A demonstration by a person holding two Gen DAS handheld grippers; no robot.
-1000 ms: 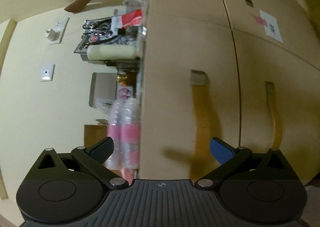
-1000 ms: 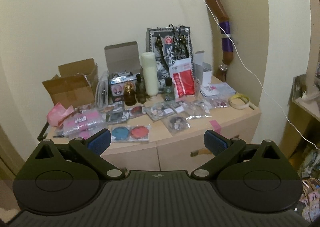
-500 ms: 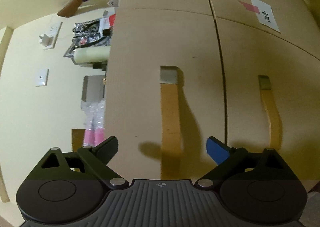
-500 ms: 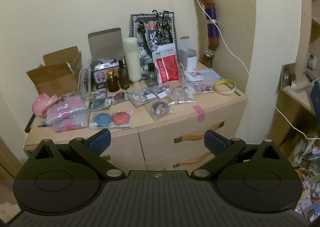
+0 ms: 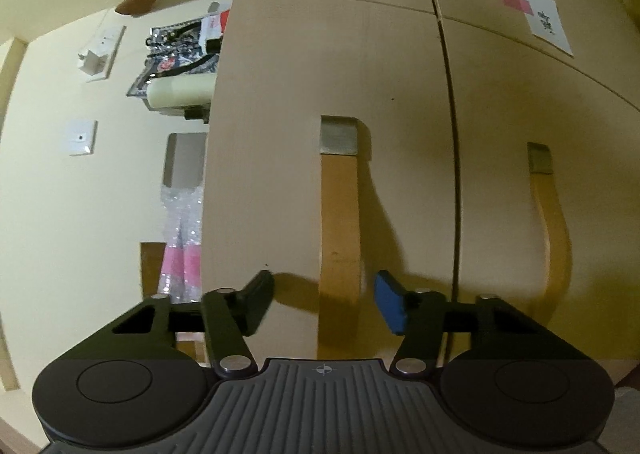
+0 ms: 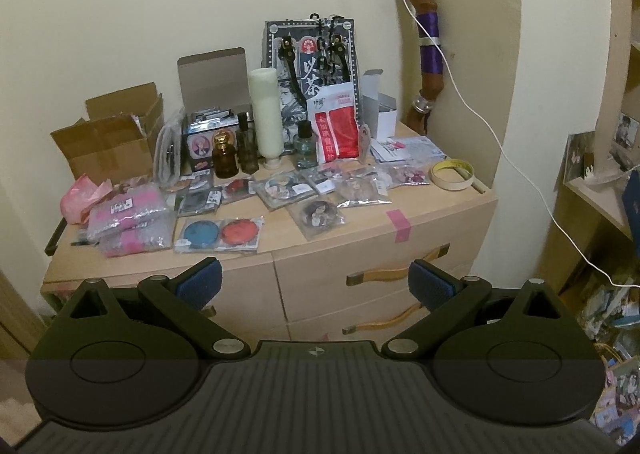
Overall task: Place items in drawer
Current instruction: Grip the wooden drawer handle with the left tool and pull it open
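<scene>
Left claw (image 5: 322, 302), fingers apart, straddles the drawer handle (image 5: 340, 221); closing off-centre could slip. Right claw (image 6: 314, 280) gapes empty.

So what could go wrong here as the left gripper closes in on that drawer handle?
The left gripper is open astride the curved wooden handle, near its lower end rather than its middle; an off-centre pull could skew the drawer. Packets lie close to the dresser top's front edge, so a jerk might shake them off.
</scene>
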